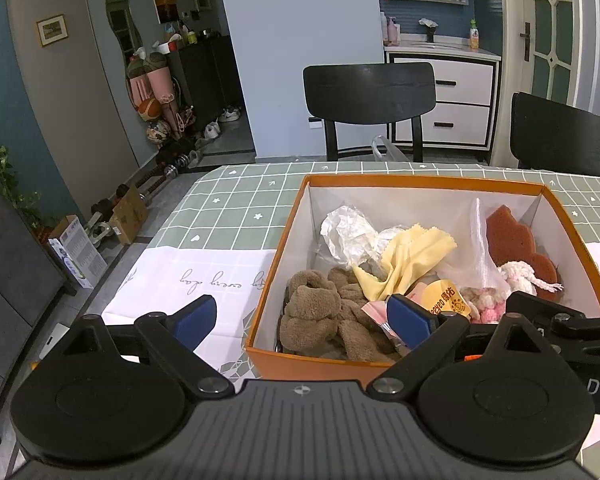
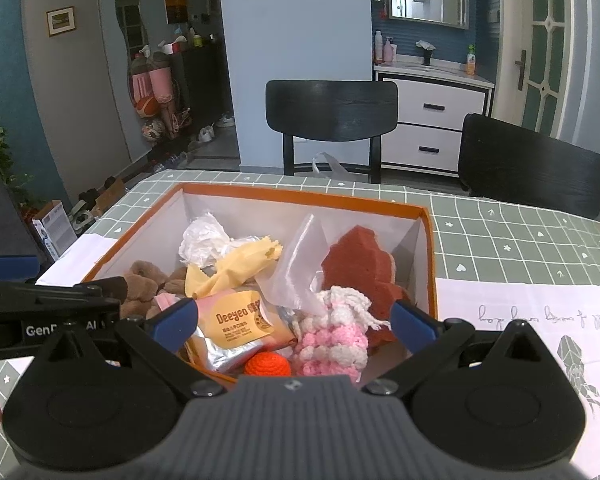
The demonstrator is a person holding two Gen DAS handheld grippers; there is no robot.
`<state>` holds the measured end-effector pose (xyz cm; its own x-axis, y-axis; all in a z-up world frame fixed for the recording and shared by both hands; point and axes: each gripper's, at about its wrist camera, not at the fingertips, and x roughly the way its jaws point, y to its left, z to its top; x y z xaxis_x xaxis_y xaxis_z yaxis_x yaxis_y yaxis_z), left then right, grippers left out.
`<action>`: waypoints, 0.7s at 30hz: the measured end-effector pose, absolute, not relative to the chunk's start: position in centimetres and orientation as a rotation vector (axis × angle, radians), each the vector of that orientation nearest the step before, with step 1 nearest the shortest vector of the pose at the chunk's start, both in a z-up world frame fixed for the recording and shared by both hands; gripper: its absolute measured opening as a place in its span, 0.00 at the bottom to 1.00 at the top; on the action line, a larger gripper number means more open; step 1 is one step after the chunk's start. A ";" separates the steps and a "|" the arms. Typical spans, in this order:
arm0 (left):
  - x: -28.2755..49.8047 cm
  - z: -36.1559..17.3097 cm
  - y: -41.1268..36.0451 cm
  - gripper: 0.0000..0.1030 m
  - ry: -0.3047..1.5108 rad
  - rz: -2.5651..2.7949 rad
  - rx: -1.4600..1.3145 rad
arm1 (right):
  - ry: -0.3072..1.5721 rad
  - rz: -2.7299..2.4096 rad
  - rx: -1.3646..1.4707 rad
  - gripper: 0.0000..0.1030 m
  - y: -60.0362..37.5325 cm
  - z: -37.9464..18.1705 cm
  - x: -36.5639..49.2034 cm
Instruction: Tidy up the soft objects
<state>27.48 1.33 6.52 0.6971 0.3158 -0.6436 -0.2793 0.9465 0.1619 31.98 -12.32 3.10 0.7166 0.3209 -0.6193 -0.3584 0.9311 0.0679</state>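
An orange box (image 1: pixel 296 216) (image 2: pixel 430 248) with white inner walls stands on the table, filled with soft things. Inside lie brown fluffy cloth (image 1: pixel 320 312) (image 2: pixel 144 276), a yellow cloth (image 1: pixel 408 256) (image 2: pixel 236 264), crumpled white wrap (image 1: pixel 348 232) (image 2: pixel 204 236), a rust-red sponge (image 1: pixel 512 240) (image 2: pixel 360 268), a pink-and-white knitted piece (image 2: pixel 332 336) (image 1: pixel 518 276), a Deeyeo snack packet (image 2: pixel 236 324) (image 1: pixel 448 300), a clear bag (image 2: pixel 300 268) and an orange knitted ball (image 2: pixel 267 364). My left gripper (image 1: pixel 302 320) is open at the box's near left corner. My right gripper (image 2: pixel 294 322) is open above the packet and knit piece, holding nothing.
The table wears a green checked cloth (image 1: pixel 236 204) (image 2: pixel 520 240) with white paper mats (image 1: pixel 188 280) (image 2: pixel 540 320). Two black chairs (image 1: pixel 370 96) (image 2: pixel 532 168) stand at the far side. A white drawer cabinet (image 2: pixel 432 128) stands behind. Boxes and dumbbells (image 1: pixel 100 220) lie on the floor at left.
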 end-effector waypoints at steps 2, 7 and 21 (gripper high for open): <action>27.5 6.5 1.3 1.00 0.728 0.333 0.058 | 0.675 0.374 -0.055 0.97 -12.3 3.1 32.0; 27.5 6.4 1.2 1.00 0.726 0.328 0.058 | 0.675 0.363 -0.053 0.97 -12.4 3.0 31.8; 27.2 6.8 0.9 1.00 0.712 0.317 0.065 | 0.666 0.345 -0.049 0.97 -12.7 3.4 31.3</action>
